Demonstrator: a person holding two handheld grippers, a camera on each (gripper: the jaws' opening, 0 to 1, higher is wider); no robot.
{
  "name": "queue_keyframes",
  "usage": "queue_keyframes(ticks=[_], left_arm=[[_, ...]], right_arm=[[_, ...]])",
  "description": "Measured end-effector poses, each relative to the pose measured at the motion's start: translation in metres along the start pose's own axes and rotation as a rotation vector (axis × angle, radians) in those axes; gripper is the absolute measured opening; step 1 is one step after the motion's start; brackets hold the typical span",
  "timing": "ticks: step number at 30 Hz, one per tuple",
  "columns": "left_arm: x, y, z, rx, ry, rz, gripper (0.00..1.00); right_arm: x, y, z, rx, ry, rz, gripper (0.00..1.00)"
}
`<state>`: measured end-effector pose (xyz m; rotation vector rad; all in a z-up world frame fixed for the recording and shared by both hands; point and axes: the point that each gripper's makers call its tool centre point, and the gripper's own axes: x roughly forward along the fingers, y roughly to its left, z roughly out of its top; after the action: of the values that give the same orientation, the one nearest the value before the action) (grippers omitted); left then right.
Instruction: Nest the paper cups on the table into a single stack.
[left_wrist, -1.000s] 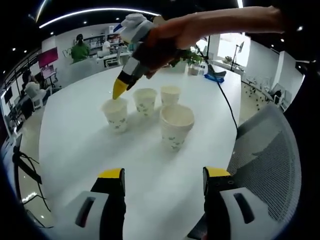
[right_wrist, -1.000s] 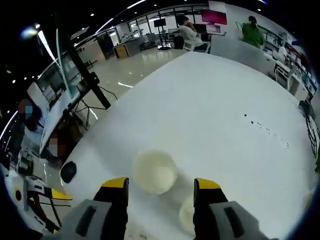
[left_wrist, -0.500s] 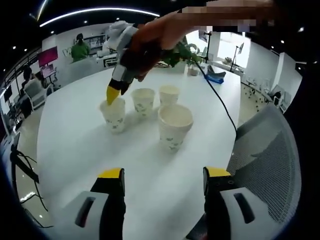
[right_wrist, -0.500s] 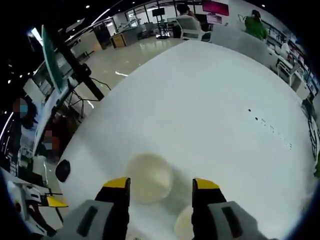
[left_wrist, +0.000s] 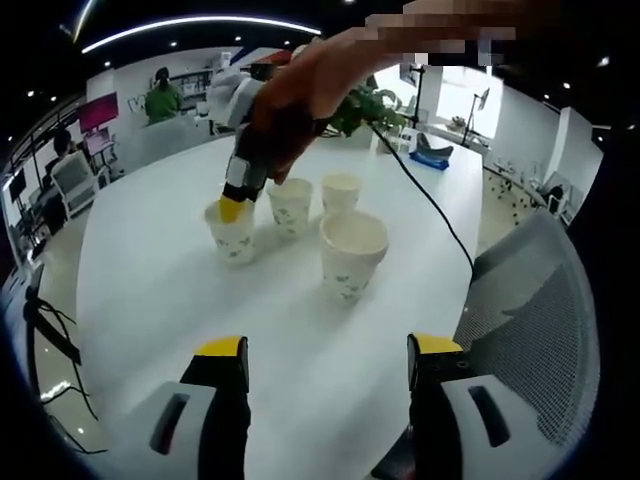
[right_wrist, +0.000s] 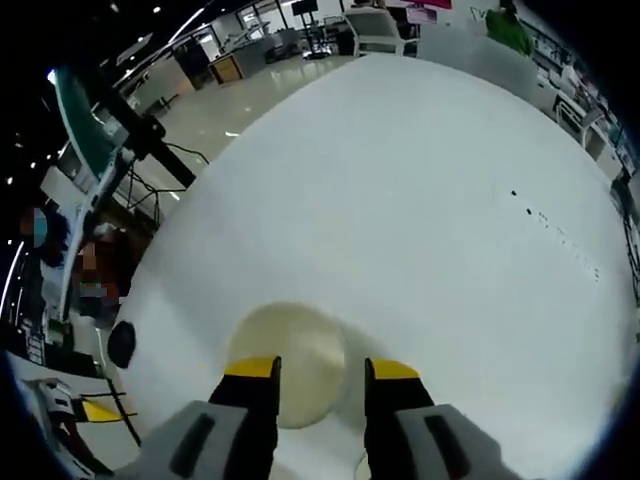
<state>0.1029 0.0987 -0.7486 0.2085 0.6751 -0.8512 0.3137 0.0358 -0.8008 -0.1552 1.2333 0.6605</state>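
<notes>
Four paper cups are seen upright on a white bench (left_wrist: 150, 290). The right tool (left_wrist: 232, 208), held in a hand (left_wrist: 285, 110), is lowered onto the rim of the far-left cup (left_wrist: 231, 232); its jaws are narrowed around that cup's rim (right_wrist: 288, 365), though a firm grip cannot be told. The left tool (left_wrist: 325, 350) is held open and empty, well short of the nearest cup (left_wrist: 351, 252). Two more cups (left_wrist: 291, 204) (left_wrist: 340, 190) stand beyond it.

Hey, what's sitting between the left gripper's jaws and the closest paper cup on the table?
Nothing: in the left gripper view, only bare white table separates the left gripper from the nearest cup.
</notes>
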Motion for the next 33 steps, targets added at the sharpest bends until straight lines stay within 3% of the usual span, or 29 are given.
queue_keyframes(ticks=[4,17,20,33], left_arm=[[-0.002,0.001,-0.002,-0.004,0.003,0.004,0.63],[-0.001,0.004,-0.008,-0.009,0.007,0.008,0.63],[-0.002,0.005,-0.009,-0.011,0.006,0.011,0.63],[-0.003,0.004,-0.012,-0.014,0.010,0.013,0.63]], right_arm=[[0.008,-0.004,-0.002,-0.007,0.031,-0.011,0.26],[0.016,-0.001,-0.014,-0.026,0.075,-0.043,0.00],[0.017,-0.004,-0.014,-0.057,0.085,-0.064,0.00],[0.020,-0.013,-0.008,-0.053,0.080,-0.077,0.00]])
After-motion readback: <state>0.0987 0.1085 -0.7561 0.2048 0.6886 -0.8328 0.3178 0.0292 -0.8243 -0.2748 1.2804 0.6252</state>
